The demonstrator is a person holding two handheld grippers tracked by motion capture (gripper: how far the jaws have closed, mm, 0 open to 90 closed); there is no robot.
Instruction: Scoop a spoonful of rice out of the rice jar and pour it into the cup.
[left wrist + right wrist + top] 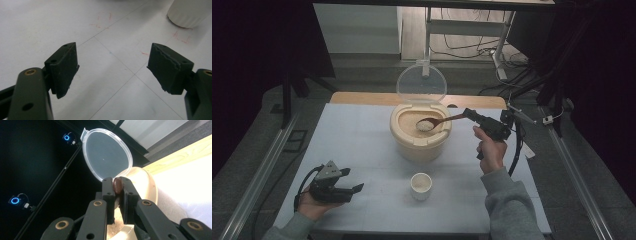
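Note:
A cream round container (419, 145) of rice stands mid-table with its clear lid (421, 84) tipped up behind it. My right gripper (473, 115) is shut on the handle of a brown wooden spoon (438, 121), whose bowl holds a heap of rice just above the container's opening. In the right gripper view the spoon's handle end (117, 185) is pinched between the jaws, with the lid (107, 155) beyond. A small white cup (421, 186) stands in front of the container. My left gripper (354, 181) rests low at the front left, open and holding nothing (112, 70), with the cup (188, 12) ahead.
The white table top (357, 140) has thin grid lines and faint red marks (103, 21). A wooden strip (362, 98) runs along its far edge. Metal rails flank the table, and cables lie on the floor behind.

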